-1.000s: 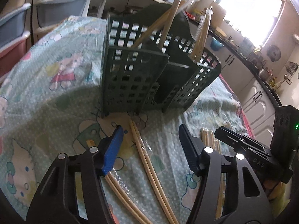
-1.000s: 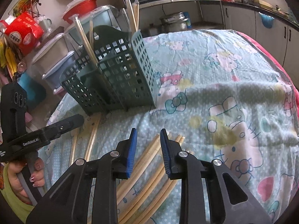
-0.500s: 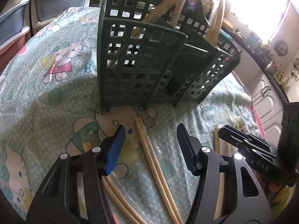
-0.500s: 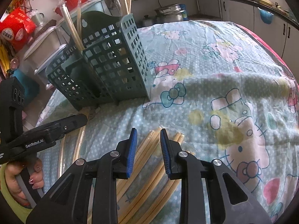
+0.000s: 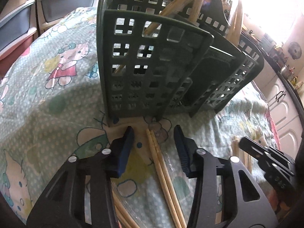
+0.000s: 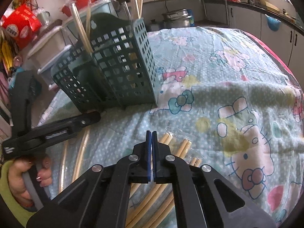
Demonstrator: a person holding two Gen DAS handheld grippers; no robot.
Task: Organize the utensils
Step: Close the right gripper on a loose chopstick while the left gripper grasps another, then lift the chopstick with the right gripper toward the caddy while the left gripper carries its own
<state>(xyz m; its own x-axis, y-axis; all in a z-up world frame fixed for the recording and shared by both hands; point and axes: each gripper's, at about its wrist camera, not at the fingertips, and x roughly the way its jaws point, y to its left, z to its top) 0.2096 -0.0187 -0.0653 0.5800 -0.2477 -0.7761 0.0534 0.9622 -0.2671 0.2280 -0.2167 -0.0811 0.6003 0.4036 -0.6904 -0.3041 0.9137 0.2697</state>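
Note:
A dark green slotted utensil basket [image 5: 155, 70] stands on the cartoon-print cloth and holds several chopsticks upright; it also shows in the right wrist view [image 6: 114, 72]. My left gripper [image 5: 153, 133] is open, its jaws either side of a wrapped pair of chopsticks [image 5: 163, 172] lying just before the basket. My right gripper [image 6: 151, 134] is shut with nothing seen between its pads, above several wrapped chopsticks [image 6: 182, 148] on the cloth. The left gripper [image 6: 57, 131] shows at the left of the right wrist view.
Plastic storage drawers [image 5: 22, 24] stand beyond the table's far left. Kitchen cabinets [image 5: 285, 102] and a counter lie to the right. More chopsticks [image 6: 81, 152] lie under the left gripper. Containers and a red box [image 6: 20, 24] crowd the shelf behind the basket.
My right gripper has closed from a narrow gap to shut. My left gripper has moved closer to the basket, staying open over the chopstick pair.

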